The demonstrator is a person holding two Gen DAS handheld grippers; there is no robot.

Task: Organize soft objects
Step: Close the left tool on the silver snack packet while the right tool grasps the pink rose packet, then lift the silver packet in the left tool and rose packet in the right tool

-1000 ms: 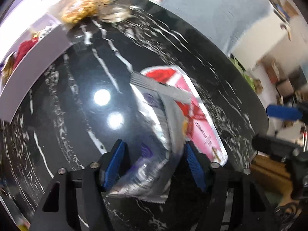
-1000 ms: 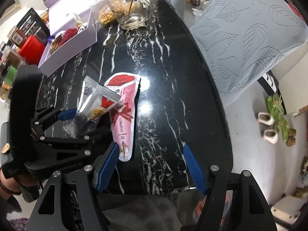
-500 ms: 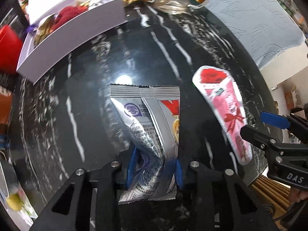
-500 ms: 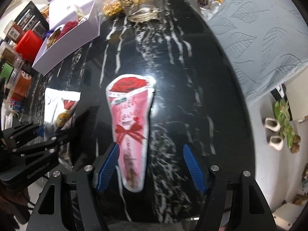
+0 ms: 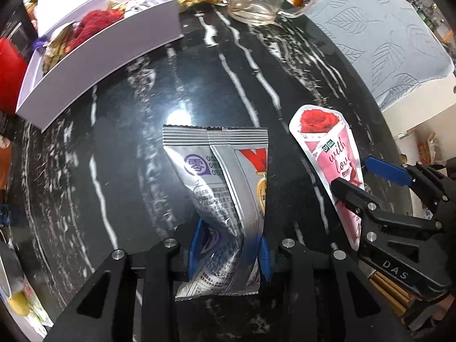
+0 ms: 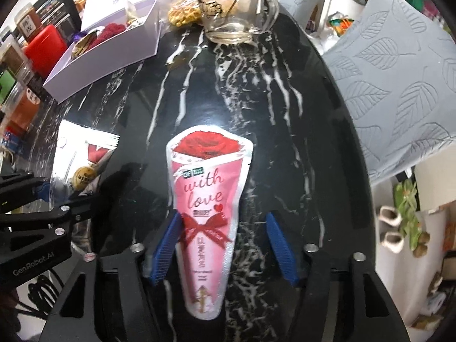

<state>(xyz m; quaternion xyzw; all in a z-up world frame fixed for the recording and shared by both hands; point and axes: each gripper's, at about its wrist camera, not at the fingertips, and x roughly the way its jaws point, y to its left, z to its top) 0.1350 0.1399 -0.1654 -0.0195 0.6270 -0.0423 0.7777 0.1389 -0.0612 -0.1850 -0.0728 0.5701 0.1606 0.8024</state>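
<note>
The left tongs (image 5: pixel 228 252) cover the lower part of the silver packet (image 5: pixel 225 188), so its bottom edge shows only below the blue pads (image 5: pixel 196 245), and the small print on its back is too crumpled to read. The pads press in on both sides of the packet, which is pinched and creased at its waist: these tongs are clamped on it, with its crimped top pointing away over the black marbled bench (image 5: pixel 119 148). From the right wrist the same packet (image 6: pixel 85 156) is half washed out by glare and partly behind the left tongs (image 6: pixel 42 199) at the picture's left edge. The pink pouch (image 6: pixel 208 199), printed with a rose and "with love", lies flat on the bench (image 6: pixel 285 114), its narrow tail running between the right tongs (image 6: pixel 225 245). Their jaws have just been closing; the left pad (image 6: pixel 168 248) is at the pouch's edge, perhaps touching, while the right pad stands clear with bare bench between, so they do not yet grip it. In the left view the right tongs (image 5: pixel 362 175) hide the pouch's (image 5: pixel 327 154) lower half. At the far end, a white box (image 5: pixel 108 54) holds red things that are hard to make out, beside a glass mug (image 6: pixel 236 11) and a waffle (image 6: pixel 185 14). Things along the left rim are cut off and blurred.
</note>
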